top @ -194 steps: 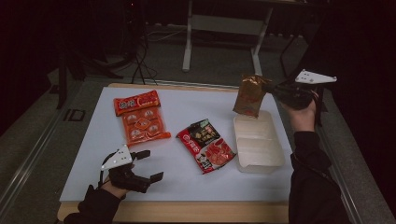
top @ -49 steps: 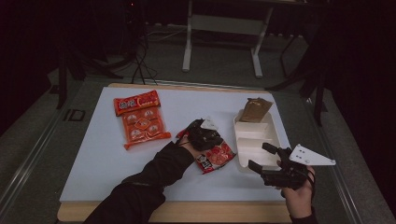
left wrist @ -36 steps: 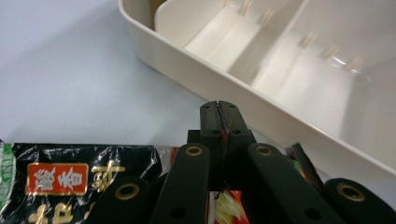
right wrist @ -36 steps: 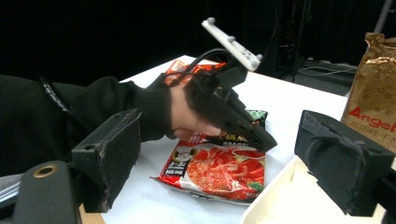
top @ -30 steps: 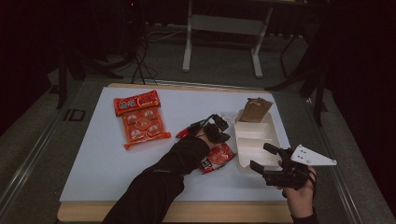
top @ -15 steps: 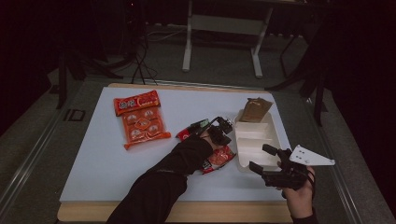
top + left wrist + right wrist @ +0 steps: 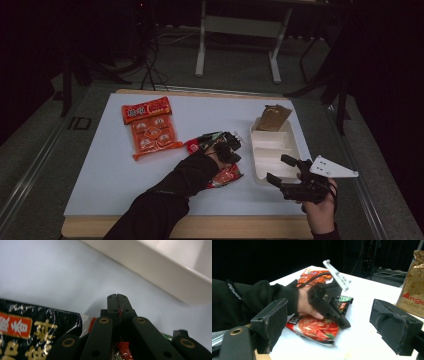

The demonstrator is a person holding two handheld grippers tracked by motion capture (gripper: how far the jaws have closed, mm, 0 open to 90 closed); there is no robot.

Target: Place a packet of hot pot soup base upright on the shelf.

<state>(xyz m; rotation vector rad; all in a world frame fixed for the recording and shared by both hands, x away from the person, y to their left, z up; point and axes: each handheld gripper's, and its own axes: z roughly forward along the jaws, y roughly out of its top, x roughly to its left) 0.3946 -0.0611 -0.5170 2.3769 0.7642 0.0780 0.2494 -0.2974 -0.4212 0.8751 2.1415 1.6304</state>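
A red and black noodle packet (image 7: 228, 176) lies mid-table, just left of the white tray (image 7: 292, 145). My left gripper (image 7: 229, 148) reaches over it, and its jaws are shut on the packet's edge. In the left gripper view a sliver of red film shows between the closed pads of that gripper (image 7: 117, 299), with the packet (image 7: 27, 327) at the lower left. From the right gripper view, the left gripper (image 7: 344, 325) points down onto the packet (image 7: 317, 330). My right gripper (image 7: 279, 169) hovers open and holds nothing, at the tray's near corner.
A brown bag (image 7: 273, 118) stands at the tray's far end. An orange snack packet (image 7: 150, 128) lies at the back left of the white mat. The table's wooden front edge (image 7: 200, 227) runs just below both forearms.
The right hand let go of the brown bag in the tray and came to the front right. The left hand crossed to the noodle packet, closed on it and shifted slightly toward the front.
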